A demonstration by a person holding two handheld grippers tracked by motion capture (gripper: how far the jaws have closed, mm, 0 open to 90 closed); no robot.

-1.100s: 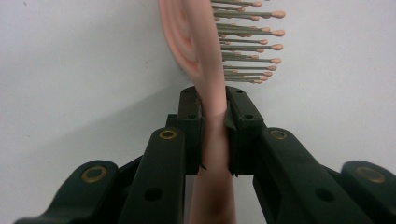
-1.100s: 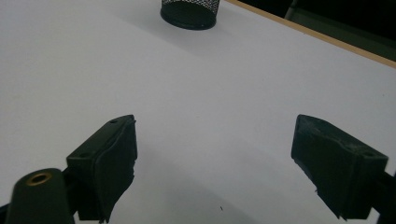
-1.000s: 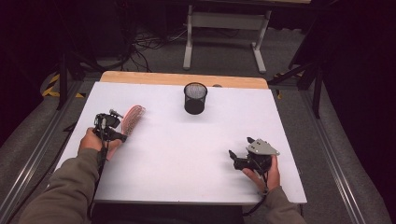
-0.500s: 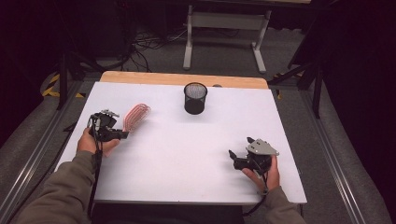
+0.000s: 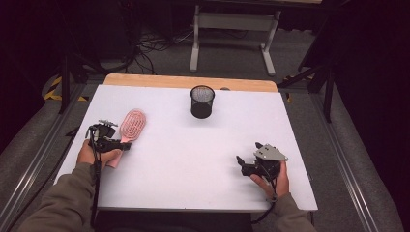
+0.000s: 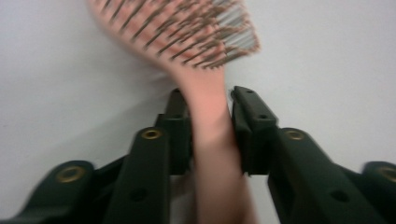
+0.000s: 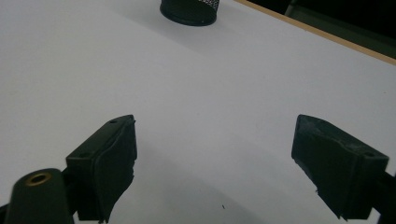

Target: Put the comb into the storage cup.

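The left gripper [image 5: 123,143] has the handle of a pink plastic oval hairbrush [image 5: 131,126] between its jaws, which have just been opening; in the left gripper view a thin gap shows beside the right pad, so the grip looks slack. The brush [image 6: 205,70] head lies on the white table [image 5: 193,159] just ahead of the jaws. The right gripper [image 5: 240,164] rests on the table, jaws spread wide and empty. A black mesh cup [image 5: 202,101] stands well ahead of it.
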